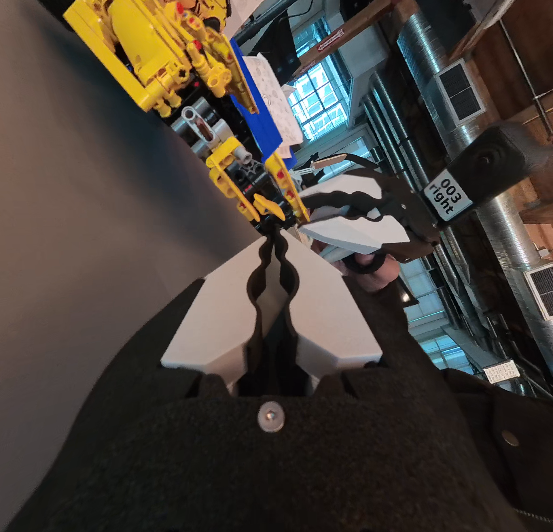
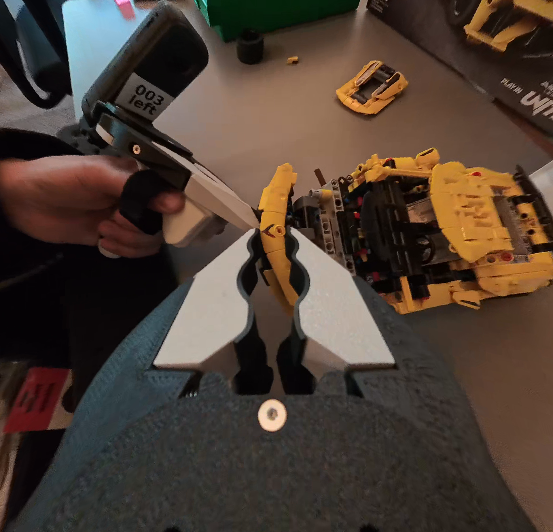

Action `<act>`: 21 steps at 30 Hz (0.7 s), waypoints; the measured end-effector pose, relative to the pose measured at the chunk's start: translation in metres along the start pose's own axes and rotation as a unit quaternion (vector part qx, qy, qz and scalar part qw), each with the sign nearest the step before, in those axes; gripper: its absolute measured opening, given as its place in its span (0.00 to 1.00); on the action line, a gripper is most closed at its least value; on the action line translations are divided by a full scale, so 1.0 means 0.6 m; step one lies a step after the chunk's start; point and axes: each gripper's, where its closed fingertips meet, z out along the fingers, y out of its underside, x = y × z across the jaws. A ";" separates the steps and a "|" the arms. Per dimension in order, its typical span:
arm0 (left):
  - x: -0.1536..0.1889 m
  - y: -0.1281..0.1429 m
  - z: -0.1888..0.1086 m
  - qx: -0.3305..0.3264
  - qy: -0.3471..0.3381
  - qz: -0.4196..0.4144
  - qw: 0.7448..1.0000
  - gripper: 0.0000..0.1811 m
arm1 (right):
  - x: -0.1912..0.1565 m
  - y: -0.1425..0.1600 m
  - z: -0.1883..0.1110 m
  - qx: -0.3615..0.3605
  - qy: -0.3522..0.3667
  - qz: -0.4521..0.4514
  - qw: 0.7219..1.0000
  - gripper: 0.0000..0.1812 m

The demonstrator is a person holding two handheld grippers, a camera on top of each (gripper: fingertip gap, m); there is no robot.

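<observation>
1. Looking along the right gripper, a curved yellow bumper piece is seen clasped between its fingers, while the left gripper pinches the car's front end
2. Ceiling ducts and a window are shown only by the left wrist view; a green bin, printed box and loose yellow panel only by the right
3. A yellow brick-built car, partly stripped to black and grey framing, is lain on the grey table
4. White labels are borne by both grippers

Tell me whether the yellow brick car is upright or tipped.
Tipped: the yellow brick car lies on its side on the grey table, roof facing the camera, no wheels visible.
</observation>
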 end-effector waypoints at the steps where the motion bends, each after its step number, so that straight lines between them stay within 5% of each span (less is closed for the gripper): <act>1: -0.002 0.001 0.000 -0.003 -0.003 -0.002 1.000 0.00 | 0.001 0.001 0.001 0.009 -0.005 0.009 1.000 0.08; 9: -0.015 0.004 0.005 -0.007 -0.029 -0.004 1.000 0.00 | 0.011 0.005 -0.007 0.030 -0.001 0.031 0.999 0.08; 11: -0.050 0.000 -0.003 0.002 -0.082 -0.036 0.996 0.00 | 0.006 -0.074 -0.071 0.165 -0.063 0.096 0.980 0.07; 14: -0.041 -0.005 -0.002 0.009 -0.061 -0.036 0.997 0.00 | 0.054 -0.072 -0.113 0.102 0.018 0.044 0.994 0.07; 21: -0.041 0.004 0.003 -0.007 -0.060 -0.041 0.997 0.01 | 0.031 -0.082 -0.146 0.152 -0.098 0.140 0.973 0.07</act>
